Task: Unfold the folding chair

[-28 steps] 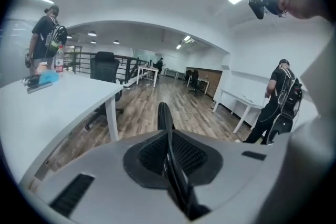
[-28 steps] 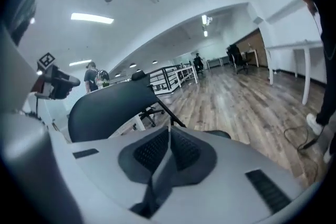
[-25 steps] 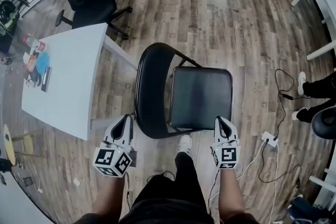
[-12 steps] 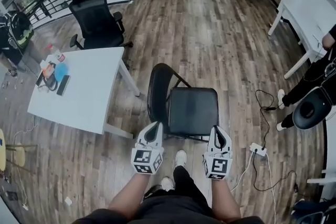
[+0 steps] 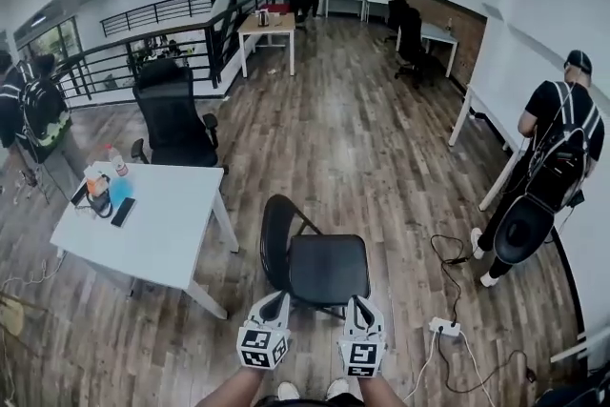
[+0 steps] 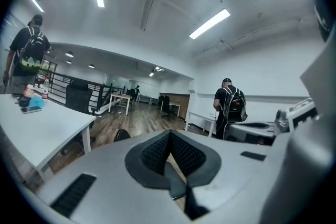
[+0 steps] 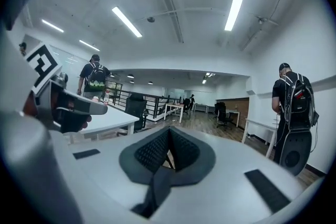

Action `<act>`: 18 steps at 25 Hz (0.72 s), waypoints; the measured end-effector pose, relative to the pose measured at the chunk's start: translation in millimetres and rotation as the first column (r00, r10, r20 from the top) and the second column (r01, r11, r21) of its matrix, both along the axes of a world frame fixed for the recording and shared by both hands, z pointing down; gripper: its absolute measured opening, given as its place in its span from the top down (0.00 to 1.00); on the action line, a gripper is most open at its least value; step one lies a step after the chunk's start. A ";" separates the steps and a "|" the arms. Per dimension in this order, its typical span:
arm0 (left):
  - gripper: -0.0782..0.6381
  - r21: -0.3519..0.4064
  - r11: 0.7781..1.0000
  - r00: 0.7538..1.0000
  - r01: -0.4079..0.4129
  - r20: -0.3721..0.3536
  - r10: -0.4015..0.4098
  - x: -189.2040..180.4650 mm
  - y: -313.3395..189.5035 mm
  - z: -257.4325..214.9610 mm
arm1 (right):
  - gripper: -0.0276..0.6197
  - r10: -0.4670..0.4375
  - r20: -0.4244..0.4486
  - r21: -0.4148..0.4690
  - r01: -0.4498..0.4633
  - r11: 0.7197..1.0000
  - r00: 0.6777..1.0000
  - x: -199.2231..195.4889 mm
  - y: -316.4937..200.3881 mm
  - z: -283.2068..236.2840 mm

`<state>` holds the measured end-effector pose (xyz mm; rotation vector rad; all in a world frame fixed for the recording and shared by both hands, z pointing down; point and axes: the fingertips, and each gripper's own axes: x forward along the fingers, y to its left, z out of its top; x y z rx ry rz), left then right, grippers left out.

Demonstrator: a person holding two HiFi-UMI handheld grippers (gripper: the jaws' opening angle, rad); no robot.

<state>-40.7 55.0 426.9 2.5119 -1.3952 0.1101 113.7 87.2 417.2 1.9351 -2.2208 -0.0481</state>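
The black folding chair (image 5: pixel 319 267) stands unfolded on the wood floor, seat flat and its curved back toward the left. My left gripper (image 5: pixel 277 298) and right gripper (image 5: pixel 359 300) hover side by side just in front of the seat's near edge, both shut and empty, touching nothing. In the left gripper view the ribbed pads (image 6: pixel 157 150) meet, and the top of the chair (image 6: pixel 122 134) shows beyond them. In the right gripper view the pads (image 7: pixel 182 150) also meet, and the gripper (image 7: pixel 169 134) points level into the room.
A white table (image 5: pixel 143 224) with a bottle and a phone stands left of the chair, a black office chair (image 5: pixel 176 124) behind it. A power strip with cables (image 5: pixel 443 327) lies at right. A person with a backpack (image 5: pixel 553 148) stands at right, another person (image 5: pixel 33 110) at left.
Both grippers have risen from the chair seat's near corners and drawn closer together, still shut. The head view has tilted up from the floor to show the whole room.
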 end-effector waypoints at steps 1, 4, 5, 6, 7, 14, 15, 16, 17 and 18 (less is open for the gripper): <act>0.88 0.006 1.000 1.000 0.003 0.001 -0.003 1.0 4.3 -3.7 | 0.94 -0.015 -0.008 0.011 0.015 1.000 1.000 -2.3 4.8 -5.4; 0.88 0.029 0.999 1.000 0.018 0.002 -0.018 7.4 11.3 -17.7 | 0.94 -0.051 -0.015 0.043 0.051 0.998 0.999 -3.3 10.2 -23.7; 0.88 0.036 0.999 1.000 0.022 0.000 -0.022 11.3 13.5 -23.4 | 0.94 -0.059 -0.011 0.050 0.059 0.997 0.998 -0.9 11.2 -29.6; 0.88 0.043 0.999 1.000 0.025 -0.002 -0.025 15.7 16.3 -29.1 | 0.94 -0.065 -0.010 0.055 0.065 0.996 0.998 2.4 12.6 -34.5; 0.88 0.050 0.998 1.000 0.027 -0.002 -0.027 19.7 19.4 -34.3 | 0.94 -0.069 -0.010 0.059 0.070 0.996 0.998 6.0 14.1 -37.8; 0.88 0.065 0.996 0.998 0.064 0.026 -0.066 29.2 36.2 -44.6 | 0.94 -0.110 0.003 0.092 0.109 0.990 0.994 22.5 28.7 -47.2; 0.88 0.067 0.995 0.997 0.070 0.029 -0.072 30.3 37.8 -46.4 | 0.94 -0.114 0.004 0.098 0.113 0.989 0.993 26.1 30.4 -49.2; 0.88 0.069 0.995 0.996 0.076 0.032 -0.078 31.5 39.4 -48.3 | 0.94 -0.115 0.003 0.106 0.114 0.988 0.993 31.1 31.4 -51.1; 0.88 0.073 0.994 0.996 0.083 0.034 -0.085 33.0 40.8 -49.9 | 0.94 -0.113 -0.001 0.113 0.113 0.987 0.994 37.7 31.3 -52.8; 0.88 0.078 0.993 0.995 0.091 0.034 -0.094 34.9 41.6 -51.5 | 0.94 -0.112 -0.004 0.122 0.112 0.986 0.994 45.3 30.0 -54.9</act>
